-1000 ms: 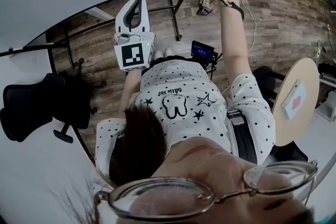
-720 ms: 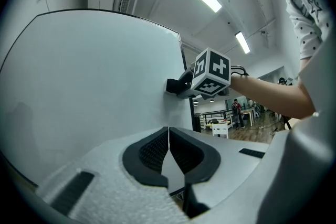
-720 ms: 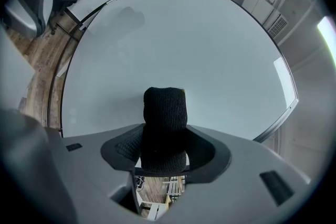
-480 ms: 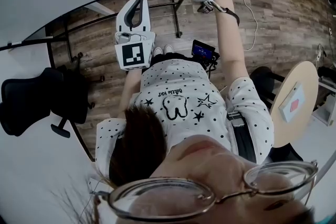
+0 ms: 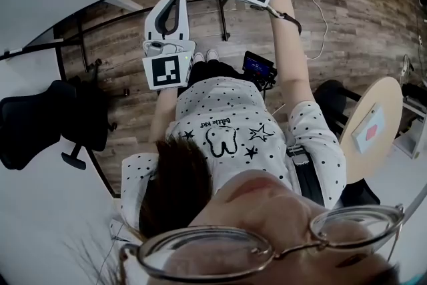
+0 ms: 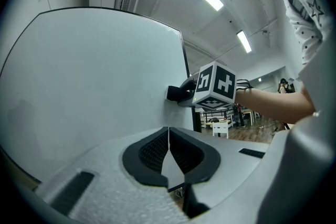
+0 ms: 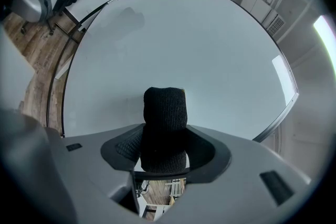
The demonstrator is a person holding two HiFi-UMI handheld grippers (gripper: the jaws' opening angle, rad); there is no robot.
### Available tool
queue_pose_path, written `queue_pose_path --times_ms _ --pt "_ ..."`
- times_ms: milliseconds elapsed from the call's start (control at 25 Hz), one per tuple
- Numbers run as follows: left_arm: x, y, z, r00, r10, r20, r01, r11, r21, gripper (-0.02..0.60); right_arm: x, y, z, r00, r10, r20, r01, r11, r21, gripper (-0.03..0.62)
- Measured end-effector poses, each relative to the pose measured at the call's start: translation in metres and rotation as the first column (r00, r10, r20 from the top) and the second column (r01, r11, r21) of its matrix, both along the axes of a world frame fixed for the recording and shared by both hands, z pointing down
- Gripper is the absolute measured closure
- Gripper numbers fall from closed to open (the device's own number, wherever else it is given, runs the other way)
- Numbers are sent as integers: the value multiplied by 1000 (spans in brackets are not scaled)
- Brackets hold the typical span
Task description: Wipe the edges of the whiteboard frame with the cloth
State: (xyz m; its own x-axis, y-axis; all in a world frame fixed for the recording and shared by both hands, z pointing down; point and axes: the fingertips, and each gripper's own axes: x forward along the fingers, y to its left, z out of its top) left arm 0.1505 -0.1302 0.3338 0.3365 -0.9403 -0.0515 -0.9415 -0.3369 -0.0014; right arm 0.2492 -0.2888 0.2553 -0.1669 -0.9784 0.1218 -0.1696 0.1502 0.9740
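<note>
Two grippers are up, but only the right gripper [image 7: 165, 155] is doing anything. It's clamped on a dark knitted cloth [image 7: 165, 113] whose tip is pressed to the whiteboard [image 7: 184, 44]. Left gripper [image 6: 168, 152] is pinched together on nothing and sits farther from the cloth. From its view the cloth is just beside the board's dark frame edge [image 6: 185, 60], which runs top to bottom, so I'd guess the wipe goes along that line. Annoyingly, the right gripper view hides that edge behind its own body, so I can't call whether the cloth touches the frame.
</note>
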Motion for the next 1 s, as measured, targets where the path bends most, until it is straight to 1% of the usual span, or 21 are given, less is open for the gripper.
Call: queue_pose_path --times_ms 200,440,760,1000 --pt "-3 -5 8 1000 15 9 -15 1000 -11 561 1 -3 7 1000 -1 7 1 1000 12 365" --pt "-12 -13 14 1000 -5 6 5 1000 -9 561 0 -4 25 1000 4 19 -4 1000 10 365" --pt "-10 -19 12 1000 -1 0 1 1000 7 561 2 -4 35 999 10 42 -10 1000 20 365" --pt "-9 -17 13 1000 3 -4 -3 1000 6 561 3 -3 44 999 10 39 -11 1000 17 365"
